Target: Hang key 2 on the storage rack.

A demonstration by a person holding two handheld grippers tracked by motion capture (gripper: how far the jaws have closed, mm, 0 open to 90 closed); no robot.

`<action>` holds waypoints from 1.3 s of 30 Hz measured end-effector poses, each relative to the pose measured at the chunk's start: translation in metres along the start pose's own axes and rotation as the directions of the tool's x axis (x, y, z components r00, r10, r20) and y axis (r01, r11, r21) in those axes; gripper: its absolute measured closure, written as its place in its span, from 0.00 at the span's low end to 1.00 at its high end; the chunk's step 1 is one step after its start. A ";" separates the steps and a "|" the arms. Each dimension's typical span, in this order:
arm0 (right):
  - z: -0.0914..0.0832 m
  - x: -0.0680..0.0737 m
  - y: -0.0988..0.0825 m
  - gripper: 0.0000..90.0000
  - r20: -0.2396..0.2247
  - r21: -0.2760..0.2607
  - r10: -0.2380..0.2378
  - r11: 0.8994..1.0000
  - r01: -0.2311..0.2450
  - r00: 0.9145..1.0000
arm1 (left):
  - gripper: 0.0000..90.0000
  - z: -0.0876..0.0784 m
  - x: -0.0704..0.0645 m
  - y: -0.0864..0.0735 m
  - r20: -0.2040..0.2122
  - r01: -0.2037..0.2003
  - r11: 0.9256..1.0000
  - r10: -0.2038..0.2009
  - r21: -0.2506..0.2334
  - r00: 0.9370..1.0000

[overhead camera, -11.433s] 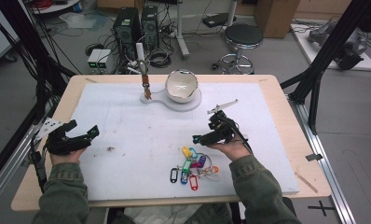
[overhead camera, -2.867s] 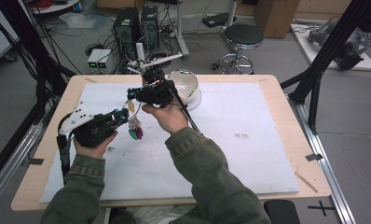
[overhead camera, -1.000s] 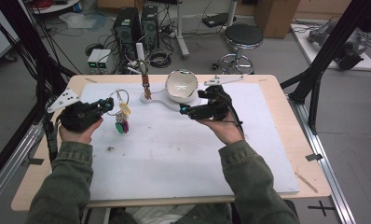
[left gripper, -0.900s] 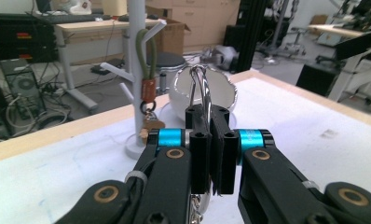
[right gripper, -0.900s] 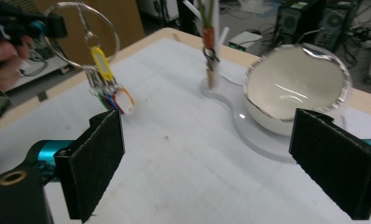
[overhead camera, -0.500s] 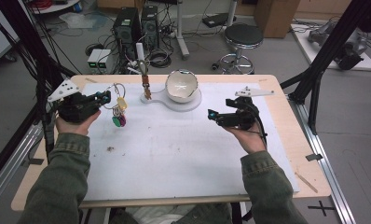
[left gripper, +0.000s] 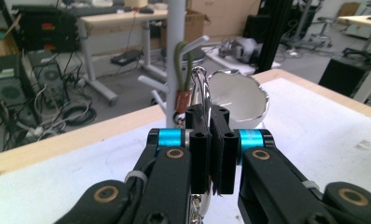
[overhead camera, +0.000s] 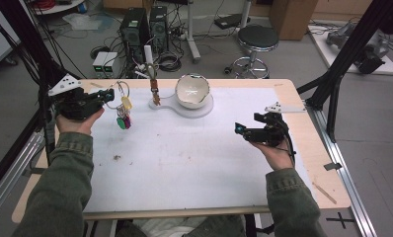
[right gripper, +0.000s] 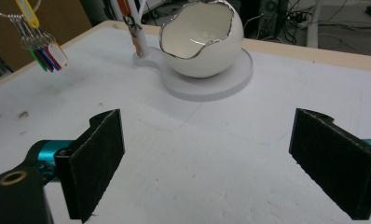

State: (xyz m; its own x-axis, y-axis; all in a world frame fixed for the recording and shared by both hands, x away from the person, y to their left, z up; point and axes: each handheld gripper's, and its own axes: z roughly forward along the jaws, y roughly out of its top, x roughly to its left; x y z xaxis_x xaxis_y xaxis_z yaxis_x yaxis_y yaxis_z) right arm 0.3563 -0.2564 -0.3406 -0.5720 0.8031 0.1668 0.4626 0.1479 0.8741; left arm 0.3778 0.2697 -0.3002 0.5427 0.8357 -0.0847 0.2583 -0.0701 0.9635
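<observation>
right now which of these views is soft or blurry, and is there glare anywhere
High view: soft all over, the key bunch just small colour blobs. Left gripper view: the shut left gripper is sharp, the room behind blurred. Right gripper view: crisp on the eggshell bowl, whose silver rim glints; the near jaws look slightly soft.

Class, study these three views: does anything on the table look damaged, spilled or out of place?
The white bowl on its stand has a jagged rim, like a cracked eggshell; it looks shaped that way, not broken. A small dark smudge marks the white mat. Nothing else stands out.
</observation>
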 end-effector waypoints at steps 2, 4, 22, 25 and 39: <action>-0.001 -0.002 -0.004 0.11 0.006 0.009 0.003 1.000 -0.003 1.000 | 0.97 0.002 0.001 0.002 0.000 -0.003 1.000 0.003 0.004 1.000; -0.003 -0.005 -0.008 0.11 0.013 0.005 0.003 1.000 -0.003 1.000 | 0.97 0.004 0.002 0.005 -0.004 -0.004 1.000 0.004 0.003 1.000; -0.013 -0.025 -0.035 0.11 0.078 0.001 0.022 1.000 -0.022 0.997 | 0.97 0.033 0.003 0.033 -0.064 0.045 0.998 -0.042 0.047 0.997; -0.014 -0.026 -0.038 0.11 0.081 -0.009 0.025 1.000 -0.024 0.996 | 0.97 0.037 0.005 0.035 -0.076 0.054 0.998 -0.050 0.043 0.996; -0.021 -0.029 -0.058 0.11 0.113 -0.041 0.034 0.999 -0.029 0.993 | 0.97 0.048 0.026 0.033 -0.118 0.107 0.993 -0.102 0.042 0.988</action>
State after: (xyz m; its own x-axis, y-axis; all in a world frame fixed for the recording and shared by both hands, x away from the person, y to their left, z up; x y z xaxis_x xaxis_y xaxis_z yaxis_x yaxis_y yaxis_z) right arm 0.3317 -0.3005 -0.3870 -0.4756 0.8679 0.1435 0.4511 0.1005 0.8868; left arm 0.4385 0.2629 -0.2829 0.4156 0.8968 -0.1518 0.3483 -0.0028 0.9374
